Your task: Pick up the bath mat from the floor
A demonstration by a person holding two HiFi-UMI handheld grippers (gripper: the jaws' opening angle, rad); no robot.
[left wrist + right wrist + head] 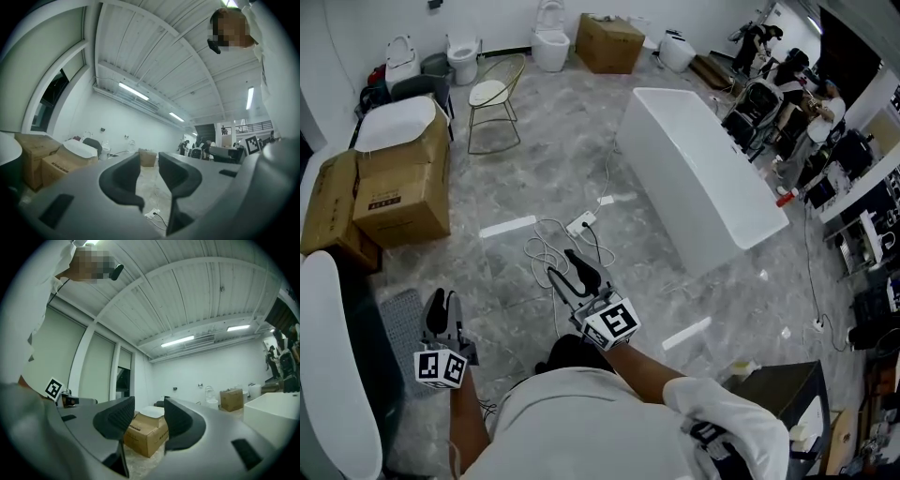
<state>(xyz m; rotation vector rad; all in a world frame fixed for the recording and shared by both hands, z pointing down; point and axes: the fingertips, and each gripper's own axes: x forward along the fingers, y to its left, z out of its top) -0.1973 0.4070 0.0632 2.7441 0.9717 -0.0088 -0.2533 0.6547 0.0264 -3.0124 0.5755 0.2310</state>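
Observation:
The bath mat is a grey textured rectangle lying flat on the marble floor at the left of the head view, beside a white tub rim. My left gripper hovers over the mat's right edge, pointing level, and hides part of it. Its jaws stand apart with nothing between them. My right gripper is held over the bare floor in the middle, well right of the mat. It is open and empty. Neither gripper view shows the mat.
Cardboard boxes are stacked beyond the mat; one box shows between the right jaws. A power strip with looped white cables lies ahead of the right gripper. A long white bathtub stands to the right, a wire chair at the back.

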